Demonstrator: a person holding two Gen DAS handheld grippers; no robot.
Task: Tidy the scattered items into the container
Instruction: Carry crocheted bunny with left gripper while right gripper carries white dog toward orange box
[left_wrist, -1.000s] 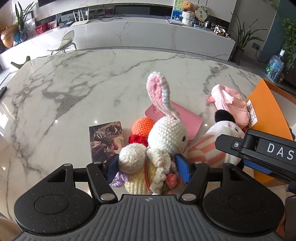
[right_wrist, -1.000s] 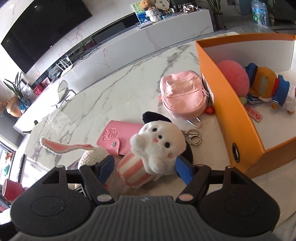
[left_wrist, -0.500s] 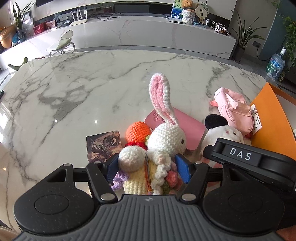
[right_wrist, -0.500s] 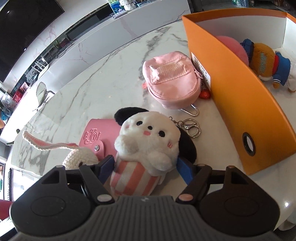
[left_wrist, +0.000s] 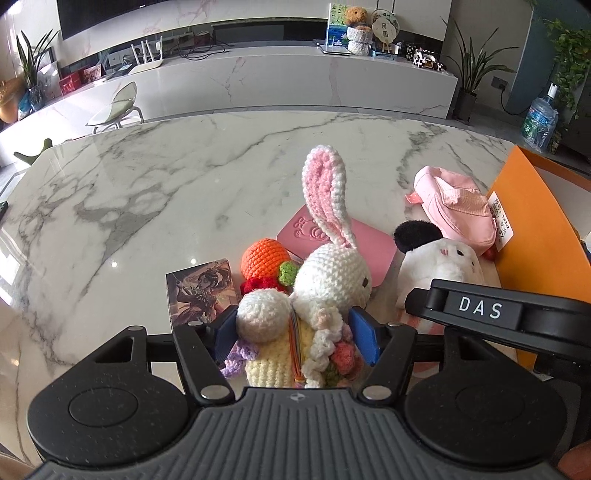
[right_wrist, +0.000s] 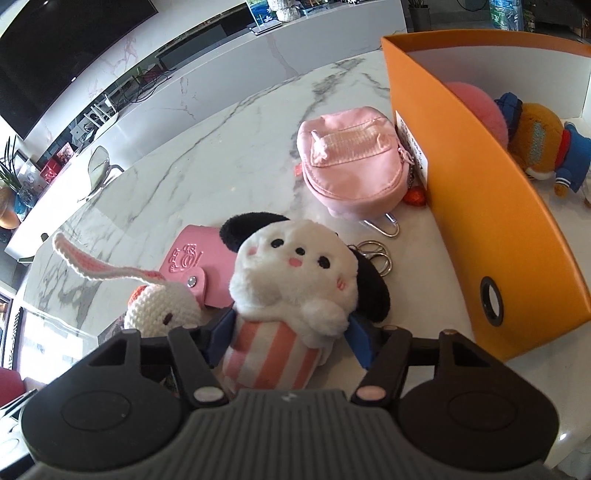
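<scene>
My left gripper (left_wrist: 295, 338) is shut on a crocheted white bunny (left_wrist: 328, 280) with a tall pink ear and an orange carrot. My right gripper (right_wrist: 286, 334) is shut on a white plush dog (right_wrist: 295, 266) with black ears and a pink-striped body; that dog (left_wrist: 439, 262) shows just right of the bunny in the left wrist view. The orange box (right_wrist: 480, 192) stands to the right of the dog, with a pink ball and a brown plush inside. A pink mini backpack (right_wrist: 351, 158) leans against the box wall. A pink card wallet (right_wrist: 195, 266) lies flat behind the toys.
A picture card (left_wrist: 201, 291) lies on the marble table (left_wrist: 166, 184) left of the bunny. Key rings (right_wrist: 375, 254) and a clip lie between the dog and the backpack. A long white counter runs behind the table; a red cup sits at the left edge.
Both grippers have lifted with their toys held. The plush dog has moved closer to the orange box and sits higher; the bunny has risen a little off the table.
</scene>
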